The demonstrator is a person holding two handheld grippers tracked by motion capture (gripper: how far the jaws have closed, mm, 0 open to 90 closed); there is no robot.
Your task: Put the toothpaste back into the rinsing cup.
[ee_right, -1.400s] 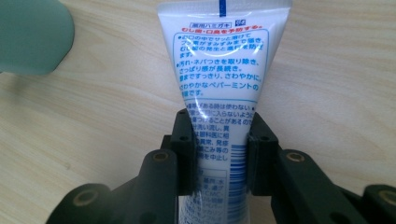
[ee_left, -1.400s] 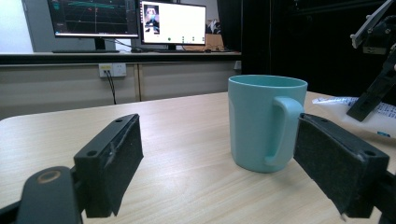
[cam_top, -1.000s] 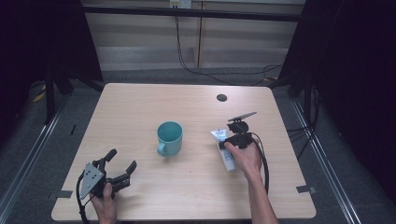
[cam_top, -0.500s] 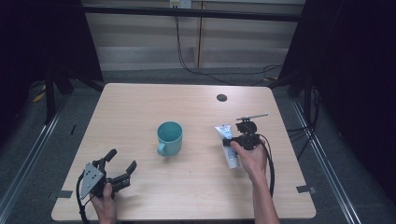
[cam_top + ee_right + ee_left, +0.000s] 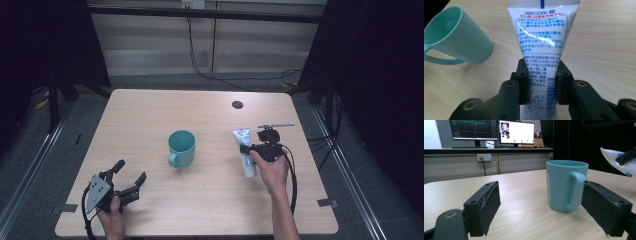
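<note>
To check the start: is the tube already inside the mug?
No, the tube is clamped in the right claw, beside the mug.

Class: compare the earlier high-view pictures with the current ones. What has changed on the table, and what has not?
The right gripper, shut on the toothpaste tube, has carried it slightly toward the table's right edge. The teal mug and the open left gripper stayed as they were.

A mug (image 5: 181, 147) stood at mid-frame on the table (image 5: 150, 115); a tube (image 5: 245, 151) lay to its right, a grommet hole (image 5: 237, 104) in the upper right.
</note>
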